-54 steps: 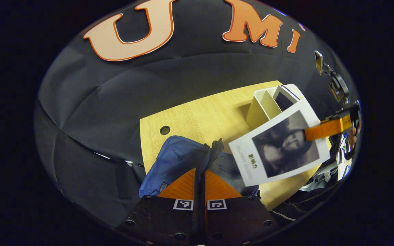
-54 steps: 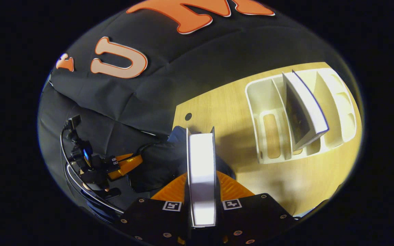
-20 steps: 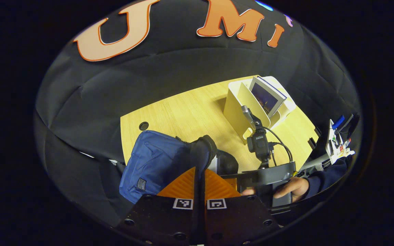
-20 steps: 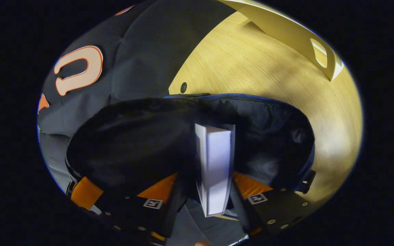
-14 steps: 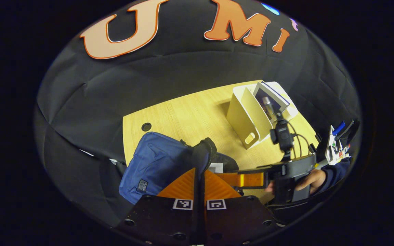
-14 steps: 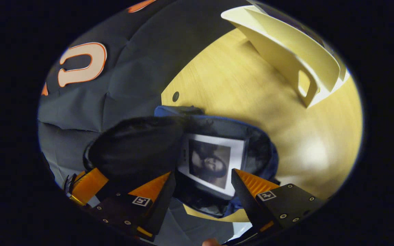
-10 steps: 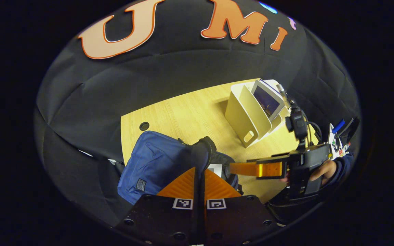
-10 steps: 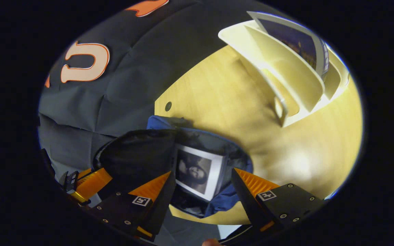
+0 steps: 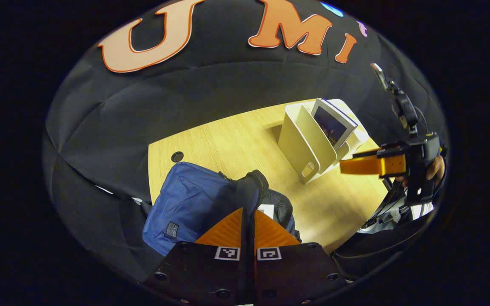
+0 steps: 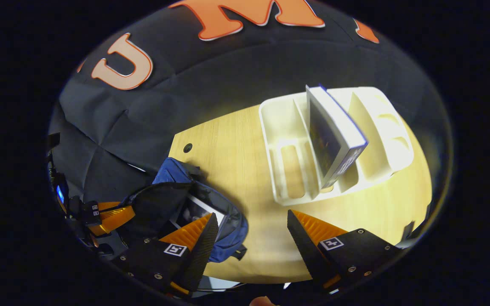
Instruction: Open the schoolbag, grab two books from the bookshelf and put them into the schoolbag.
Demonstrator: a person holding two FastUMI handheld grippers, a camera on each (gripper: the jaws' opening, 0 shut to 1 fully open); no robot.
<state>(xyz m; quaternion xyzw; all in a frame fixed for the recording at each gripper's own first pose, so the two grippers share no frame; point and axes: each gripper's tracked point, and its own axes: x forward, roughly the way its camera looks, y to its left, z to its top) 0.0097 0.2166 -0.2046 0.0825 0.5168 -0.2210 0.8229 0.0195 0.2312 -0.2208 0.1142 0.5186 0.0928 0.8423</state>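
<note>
From the left gripper view I see my left gripper [image 9: 248, 212] clamped together on the dark edge of the schoolbag's [image 9: 189, 204] mouth, holding the flap up. The blue schoolbag lies on the wooden surface [image 9: 236, 144] near its front left corner, long axis running roughly left to right, opening facing the bookshelf side. Inside the opening a white-bordered book [image 10: 192, 210] lies flat, partly hidden by the lining.

In the right gripper view my right gripper [image 10: 249, 225] has its fingers wide apart with nothing between them, raised above the surface between the schoolbag and the bookshelf [image 10: 334, 148]. In the left gripper view it shows at the right, with a hand [image 9: 434, 168] around its grip.

The white bookshelf stands on the far right part of the surface. One remaining book [image 10: 332, 140] stands in a middle slot, long axis upright but tilted, leaning against a divider, dark cover facing left.
</note>
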